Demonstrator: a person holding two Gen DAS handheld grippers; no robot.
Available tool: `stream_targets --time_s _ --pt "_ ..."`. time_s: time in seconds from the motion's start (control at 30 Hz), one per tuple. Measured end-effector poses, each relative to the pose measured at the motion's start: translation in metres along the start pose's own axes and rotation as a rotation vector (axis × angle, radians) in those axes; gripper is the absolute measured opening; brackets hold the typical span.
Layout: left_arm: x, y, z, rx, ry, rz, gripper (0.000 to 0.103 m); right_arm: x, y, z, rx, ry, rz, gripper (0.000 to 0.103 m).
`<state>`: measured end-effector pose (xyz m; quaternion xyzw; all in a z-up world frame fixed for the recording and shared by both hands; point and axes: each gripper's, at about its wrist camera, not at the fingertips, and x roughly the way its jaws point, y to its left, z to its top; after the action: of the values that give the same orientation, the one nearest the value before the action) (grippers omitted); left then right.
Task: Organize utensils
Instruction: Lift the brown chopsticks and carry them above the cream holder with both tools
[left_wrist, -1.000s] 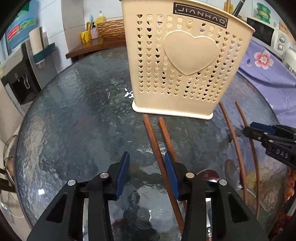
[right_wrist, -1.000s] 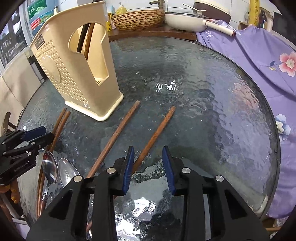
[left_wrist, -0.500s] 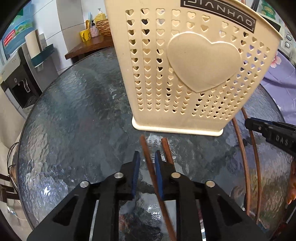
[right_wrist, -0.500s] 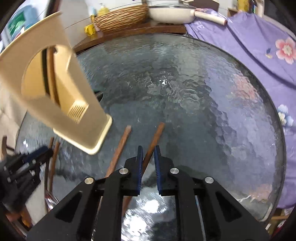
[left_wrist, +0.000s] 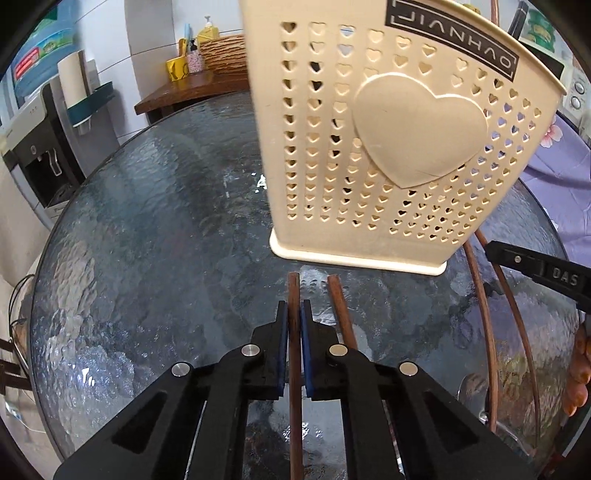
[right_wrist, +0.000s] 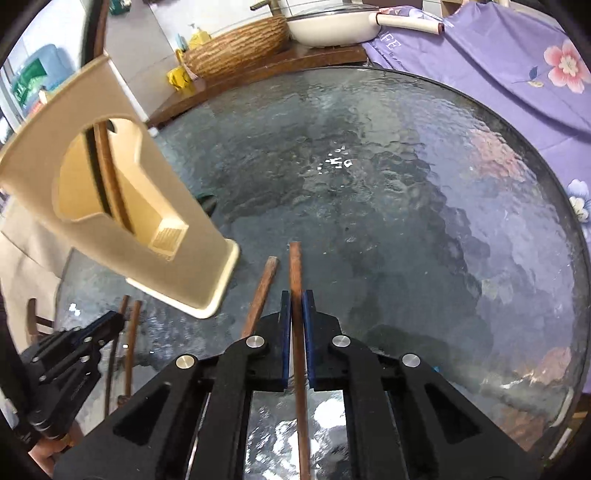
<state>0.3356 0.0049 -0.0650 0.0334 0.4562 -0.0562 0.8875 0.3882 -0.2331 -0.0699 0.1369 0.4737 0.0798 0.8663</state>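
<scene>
A cream utensil holder (left_wrist: 399, 147) with heart holes stands on the round glass table (left_wrist: 147, 240); it also shows in the right wrist view (right_wrist: 122, 221), with utensils inside. My left gripper (left_wrist: 294, 310) is shut on a brown chopstick (left_wrist: 294, 291), just in front of the holder's base. A second chopstick (left_wrist: 338, 299) lies beside it. My right gripper (right_wrist: 295, 299) is shut on another brown chopstick (right_wrist: 294, 266), with a loose chopstick (right_wrist: 264, 288) just to its left. The right gripper shows in the left wrist view (left_wrist: 543, 273), the left gripper in the right wrist view (right_wrist: 74, 350).
Two thin brown handles (left_wrist: 480, 314) lie to the right of the holder. A purple floral cloth (right_wrist: 517, 74) covers the far right. A wooden shelf (right_wrist: 258, 70) behind the table carries a woven basket (right_wrist: 236, 48) and a white pan (right_wrist: 332, 26).
Both grippers went from open to shut, each around a chopstick. The left one moved in towards the holder's base; the right one swung so its chopstick points straight ahead.
</scene>
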Motion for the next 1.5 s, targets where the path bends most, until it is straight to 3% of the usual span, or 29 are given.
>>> stream_targets --time_s 0.47,0.7,0.93,1.1,1.5 --pt "-0.044 0.011 -0.001 -0.053 -0.089 -0.07 0.007 -0.068 0.006 -0.014 -0.074 -0.157 0.06 0.007" --pt "-0.11 0.01 0.0 -0.058 -0.23 -0.138 0.007 -0.148 0.025 -0.024 -0.171 -0.336 0.133 0.007" --pt "-0.172 0.001 -0.009 -0.039 -0.356 -0.173 0.007 -0.211 0.034 -0.049 -0.237 -0.432 0.209 0.007" --pt "-0.186 -0.003 -0.012 -0.023 -0.392 -0.167 0.007 -0.229 0.042 -0.062 -0.281 -0.465 0.208 0.007" --pt "-0.203 -0.003 -0.008 -0.012 -0.421 -0.178 0.007 -0.238 0.054 -0.055 -0.322 -0.488 0.212 0.007"
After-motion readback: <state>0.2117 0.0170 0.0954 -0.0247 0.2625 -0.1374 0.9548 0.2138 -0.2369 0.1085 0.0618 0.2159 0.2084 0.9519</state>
